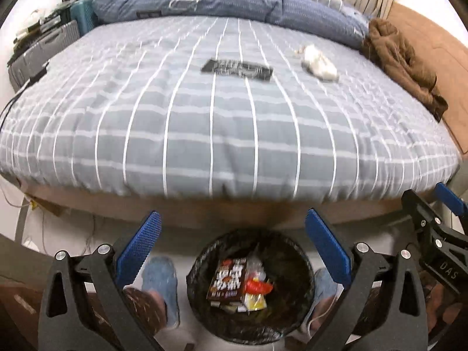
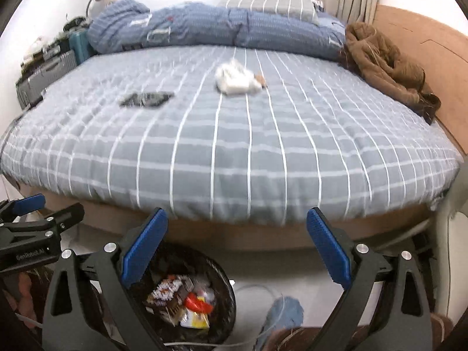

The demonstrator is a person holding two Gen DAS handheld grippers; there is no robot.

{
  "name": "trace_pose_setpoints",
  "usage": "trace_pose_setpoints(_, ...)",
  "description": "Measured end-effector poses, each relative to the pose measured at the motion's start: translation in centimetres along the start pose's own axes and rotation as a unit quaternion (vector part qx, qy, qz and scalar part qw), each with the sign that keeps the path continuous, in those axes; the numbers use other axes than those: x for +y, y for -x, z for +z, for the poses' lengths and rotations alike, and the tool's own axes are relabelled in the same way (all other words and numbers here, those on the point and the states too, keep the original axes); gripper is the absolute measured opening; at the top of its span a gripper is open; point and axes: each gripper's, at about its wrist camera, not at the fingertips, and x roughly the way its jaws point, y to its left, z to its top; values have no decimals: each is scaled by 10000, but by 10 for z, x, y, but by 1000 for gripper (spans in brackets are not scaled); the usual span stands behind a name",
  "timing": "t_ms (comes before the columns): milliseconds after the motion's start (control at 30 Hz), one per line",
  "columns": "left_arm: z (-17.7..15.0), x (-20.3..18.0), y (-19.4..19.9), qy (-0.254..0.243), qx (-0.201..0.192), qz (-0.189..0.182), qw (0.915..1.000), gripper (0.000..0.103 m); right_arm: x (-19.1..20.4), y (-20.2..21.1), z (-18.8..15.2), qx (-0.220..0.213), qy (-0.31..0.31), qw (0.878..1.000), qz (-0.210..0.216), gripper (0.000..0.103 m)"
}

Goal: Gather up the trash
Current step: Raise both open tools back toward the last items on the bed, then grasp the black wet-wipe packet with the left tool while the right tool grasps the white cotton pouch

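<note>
On the bed (image 1: 222, 134), dark wrapper (image 1: 237, 70) lying crosswise, both tongs (image 1: 231, 245) (image 2: 237, 248) agape, empty.

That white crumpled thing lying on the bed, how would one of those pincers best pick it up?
Judging from its shape, come straight down from above and pinch the crumpled white wad across its raised middle hump. It lies loose on the bedcover with bare cover all round, so either gripper could close on it. The right gripper, jaws open, looks more squarely lined up with it.
</note>
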Motion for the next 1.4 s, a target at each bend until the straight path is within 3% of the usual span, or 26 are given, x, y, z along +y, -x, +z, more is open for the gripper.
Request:
trace_pose_setpoints(267, 52, 3, -6, -19, -299, 28, 9995, 97, -9, -15, 47, -280, 18, 9996, 71, 92)
trace_pose_setpoints(667, 116, 9, -34, -83, -469, 52, 9989, 97, -19, -72, 100, -219, -132, 9992, 292, 92)
trace_pose_setpoints(1400, 197, 3, -135, -527, 50, -129, 9985, 97, -17, -192, 192, 3, 185, 9995, 251, 92)
